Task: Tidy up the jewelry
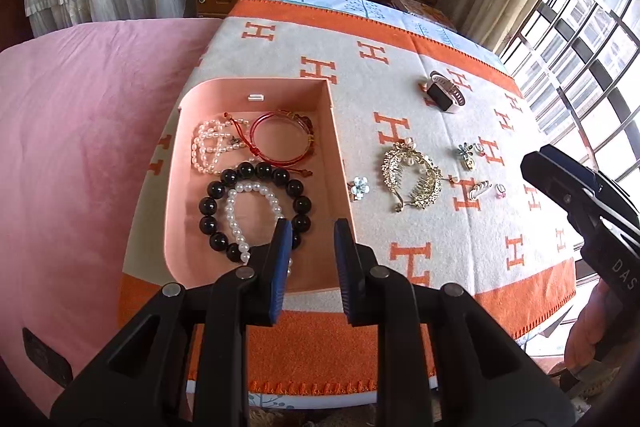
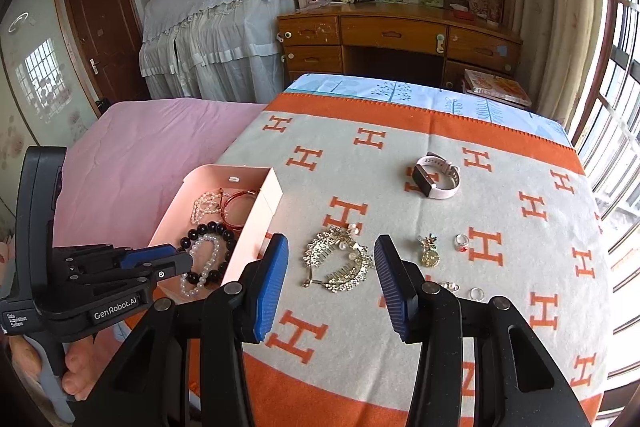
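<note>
A pink box (image 1: pixel 326 107) (image 2: pixel 276 195) holds a black bead bracelet (image 1: pixel 210 203), a white pearl bracelet (image 1: pixel 232 223), a pearl strand (image 1: pixel 208 147) and red bangles (image 1: pixel 280 137). On the blanket lie a gold hair comb (image 1: pixel 414 177) (image 2: pixel 338 261), a flower clip (image 1: pixel 359 187), a white-strap watch (image 1: pixel 444 93) (image 2: pixel 434 177), a gold brooch (image 2: pixel 429 251) and small rings (image 2: pixel 461 242). My left gripper (image 1: pixel 310 241) is open and empty above the box's near right corner. My right gripper (image 2: pixel 330 267) is open and empty, just in front of the comb.
An orange and grey blanket (image 2: pixel 500 307) with H marks covers the table. A pink bed (image 1: pixel 80 127) lies to the left. A wooden desk (image 2: pixel 396 35) stands behind, and a barred window (image 1: pixel 580 39) is on the right.
</note>
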A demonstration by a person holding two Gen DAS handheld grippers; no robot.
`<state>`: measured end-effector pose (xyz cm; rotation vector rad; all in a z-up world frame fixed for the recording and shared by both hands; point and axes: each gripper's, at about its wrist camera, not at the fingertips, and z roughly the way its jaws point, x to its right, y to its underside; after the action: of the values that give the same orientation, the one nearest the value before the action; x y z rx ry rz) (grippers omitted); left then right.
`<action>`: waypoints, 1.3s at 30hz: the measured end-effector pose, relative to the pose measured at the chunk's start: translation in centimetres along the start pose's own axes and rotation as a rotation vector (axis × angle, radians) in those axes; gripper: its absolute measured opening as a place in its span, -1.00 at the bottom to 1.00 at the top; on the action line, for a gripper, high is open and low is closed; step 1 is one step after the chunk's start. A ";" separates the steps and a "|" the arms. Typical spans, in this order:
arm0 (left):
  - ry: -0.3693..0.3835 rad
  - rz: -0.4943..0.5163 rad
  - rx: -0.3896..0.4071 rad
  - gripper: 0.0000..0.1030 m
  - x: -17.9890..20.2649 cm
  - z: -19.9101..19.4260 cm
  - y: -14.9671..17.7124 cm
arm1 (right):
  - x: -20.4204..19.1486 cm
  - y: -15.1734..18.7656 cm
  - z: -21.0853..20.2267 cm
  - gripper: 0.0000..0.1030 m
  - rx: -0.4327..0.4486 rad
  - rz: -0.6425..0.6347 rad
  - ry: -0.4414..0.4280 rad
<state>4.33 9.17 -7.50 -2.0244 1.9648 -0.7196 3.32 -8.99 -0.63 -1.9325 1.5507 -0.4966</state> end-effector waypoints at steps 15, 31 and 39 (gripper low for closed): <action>-0.003 0.099 -0.049 -0.63 5.1 2.0 0.0 | 8.1 3.3 -0.9 -0.11 -0.025 0.149 0.055; 0.008 0.351 -0.095 -0.63 11.2 5.9 -5.1 | 15.5 7.0 1.0 -0.11 -0.077 0.266 0.050; -0.032 0.814 -0.158 -0.63 15.1 9.8 -5.6 | 17.0 7.7 1.1 -0.11 -0.065 0.285 0.048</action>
<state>13.76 -6.92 -10.37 -1.0844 2.5822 -0.3344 2.53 -26.13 -7.93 -1.7175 1.8568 -0.3760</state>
